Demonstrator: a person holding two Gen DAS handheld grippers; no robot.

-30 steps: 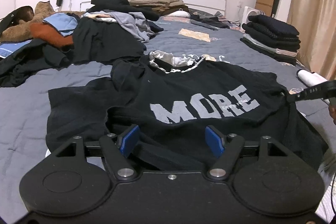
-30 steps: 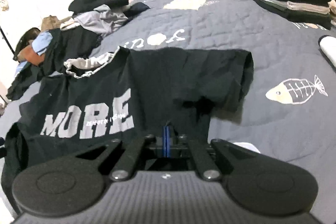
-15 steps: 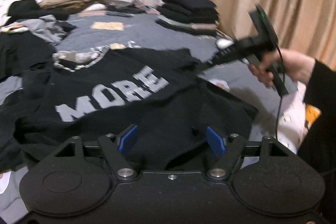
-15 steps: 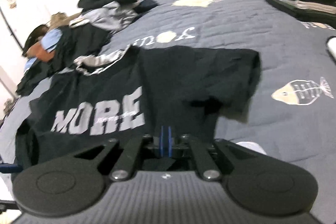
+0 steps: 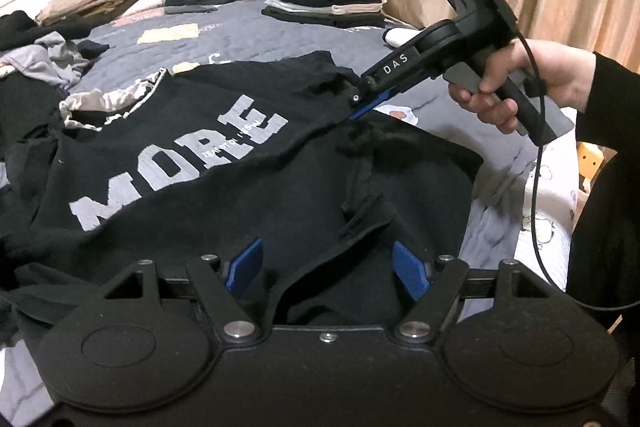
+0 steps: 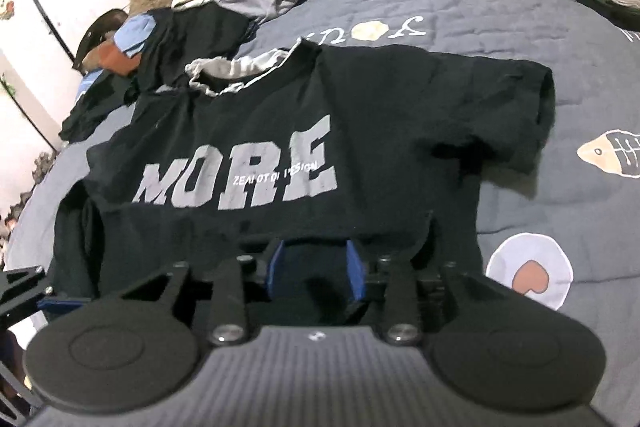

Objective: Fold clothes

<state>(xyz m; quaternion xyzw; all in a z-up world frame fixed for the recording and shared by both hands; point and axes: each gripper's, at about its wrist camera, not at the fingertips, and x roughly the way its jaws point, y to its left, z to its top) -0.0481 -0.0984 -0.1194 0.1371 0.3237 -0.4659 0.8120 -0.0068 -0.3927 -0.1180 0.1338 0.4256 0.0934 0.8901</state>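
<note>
Right tool (image 6: 316, 273), pinched together before, now opening over black T-shirt (image 6: 360, 115).

Black MORE T-shirt (image 5: 248, 163) on bed (image 5: 256, 31), perhaps under left gripper (image 5: 327, 265).

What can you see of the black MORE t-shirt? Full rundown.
The black t-shirt lies front-up on the grey quilt, soft knit, wrinkled. Large grey "MORE" print with small white lettering across it; pale grey collar lining shows at the neck. One short sleeve lies spread flat toward the fish motif. The hem side is bunched and partly folded over. The right gripper, jaws opening, has cloth between its fingers; the left gripper stands open over the rumpled hem.
</note>
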